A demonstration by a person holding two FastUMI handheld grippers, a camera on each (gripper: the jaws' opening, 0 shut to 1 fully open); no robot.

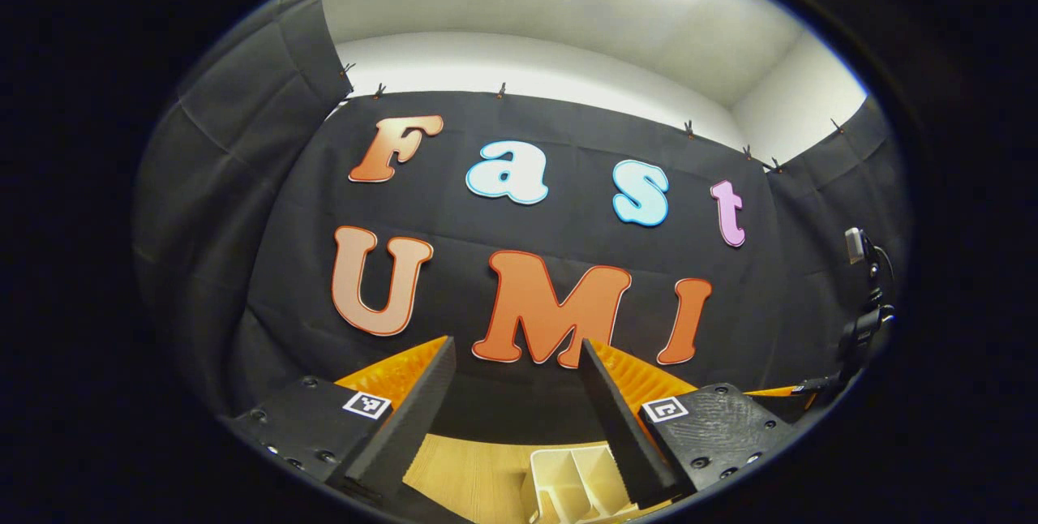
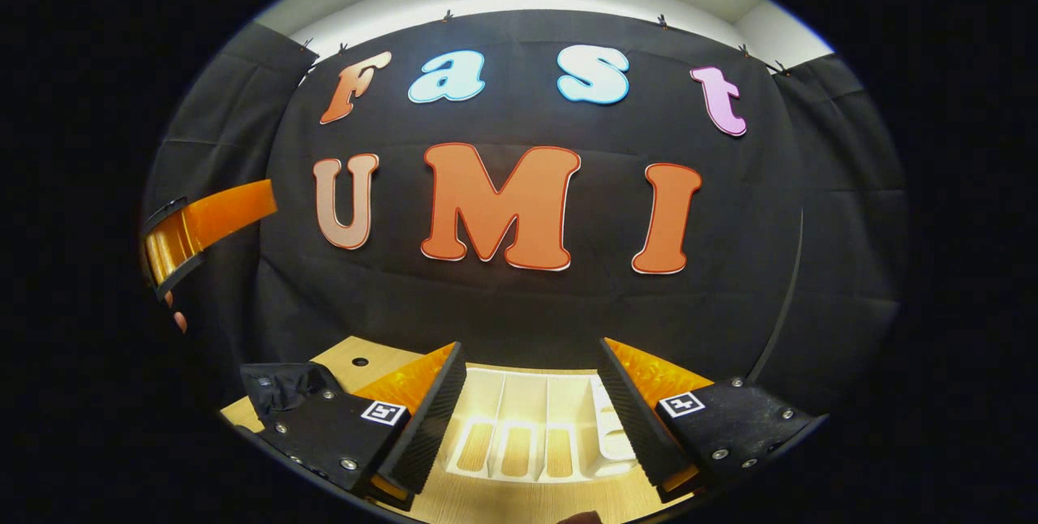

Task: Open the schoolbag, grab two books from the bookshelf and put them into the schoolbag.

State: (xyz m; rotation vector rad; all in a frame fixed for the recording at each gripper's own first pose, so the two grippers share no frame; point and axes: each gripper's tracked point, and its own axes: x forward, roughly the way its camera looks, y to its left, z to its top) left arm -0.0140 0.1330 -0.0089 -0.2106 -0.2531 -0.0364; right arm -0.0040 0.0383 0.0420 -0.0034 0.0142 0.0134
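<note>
My left gripper (image 1: 519, 410) hangs with jaws apart, empty. Right gripper (image 2: 531, 410) likewise gapes above the white bookshelf (image 2: 539, 427) on the table (image 2: 357, 366). Its slots look bare; books, I judge, want a firm pinch at the spine.

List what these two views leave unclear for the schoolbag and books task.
- Bookshelf, right gripper view: right compartments hidden behind the right gripper finger.
- Bookshelf, left gripper view: cut off by the bottom edge and the left gripper finger.
</note>
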